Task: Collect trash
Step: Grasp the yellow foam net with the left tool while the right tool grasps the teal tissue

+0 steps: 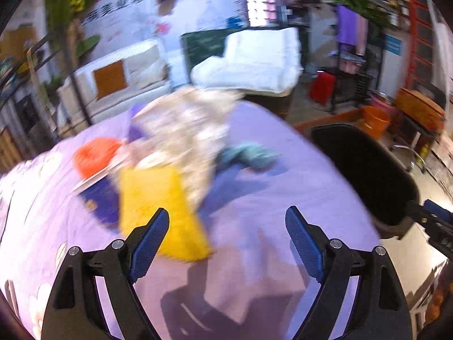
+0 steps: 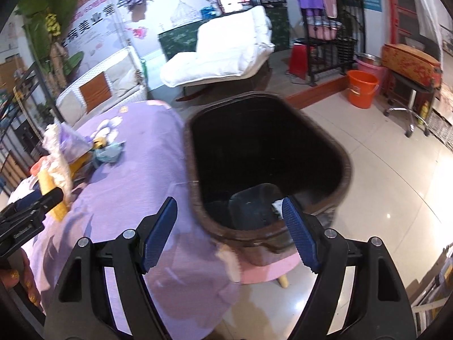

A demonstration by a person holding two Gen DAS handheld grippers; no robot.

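A: Hovering left claw (image 1: 226,243), spread wide, nothing held, above the yellow wrapper (image 1: 158,206) in the trash pile on the purple bedspread (image 1: 283,184).
B: Right claw (image 2: 229,232)?
A: Released too, over the dark bin (image 2: 339,158) beside the bed.
B: Risk?
A: Crinkly, blurred pile; the claw may snag bedspread cloth with it.

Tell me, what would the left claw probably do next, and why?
Probably ease forward and close on the yellow wrapper. The left gripper is open and empty, and that wrapper lies nearest its fingers on the purple cloth. The dark bin stands open beside the table, ready for it.
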